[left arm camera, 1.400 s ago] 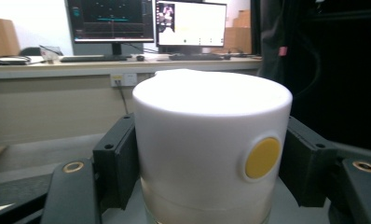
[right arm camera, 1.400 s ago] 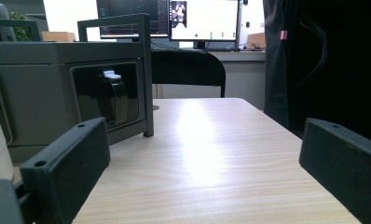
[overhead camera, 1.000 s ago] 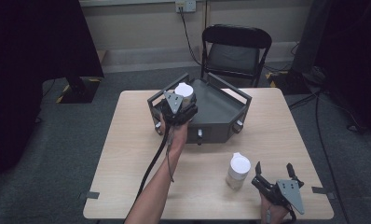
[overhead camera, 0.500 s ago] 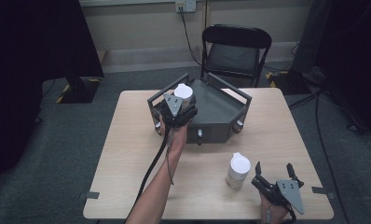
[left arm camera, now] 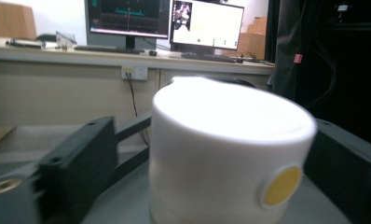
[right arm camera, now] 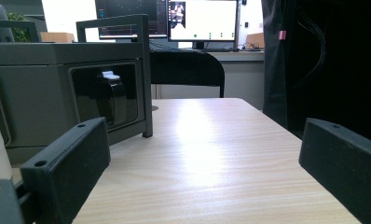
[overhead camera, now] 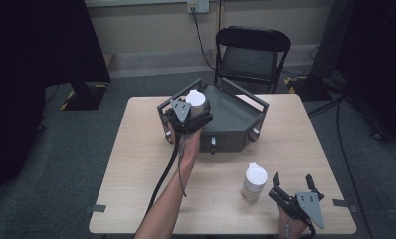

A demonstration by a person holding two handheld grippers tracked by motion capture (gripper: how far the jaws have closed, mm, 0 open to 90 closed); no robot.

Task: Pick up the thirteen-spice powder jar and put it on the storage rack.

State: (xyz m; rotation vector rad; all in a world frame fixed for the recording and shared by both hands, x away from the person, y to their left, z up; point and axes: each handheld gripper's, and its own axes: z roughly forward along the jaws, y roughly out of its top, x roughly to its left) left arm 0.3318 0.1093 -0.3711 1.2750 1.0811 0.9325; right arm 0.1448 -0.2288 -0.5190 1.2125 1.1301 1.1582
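Sitting on the top of the dark grey box [overhead camera: 236, 119], just above the middle of the high view, the white jar [overhead camera: 196, 101] looks to have been delivered: it stands upright on the box's upper left corner. In the left gripper view the same jar [left arm camera: 230, 149], with a round yellow sticker low on its side, stands between the two black jaws, and a gap shows on the left side. The left gripper [overhead camera: 188, 115] has just been opening its jaws, which now stand wide with the jar between them but, as far as I can tell, not pressed. So one jar seems placed, and by my reading the release is done.

What is left is the second white jar [overhead camera: 254, 181], upright on the wooden table [overhead camera: 136, 164] at the lower right of the high view. The right gripper [overhead camera: 293, 191] rests just beside it, to its right, jaws spread wide and holding nothing; its own view shows bare tabletop between them.
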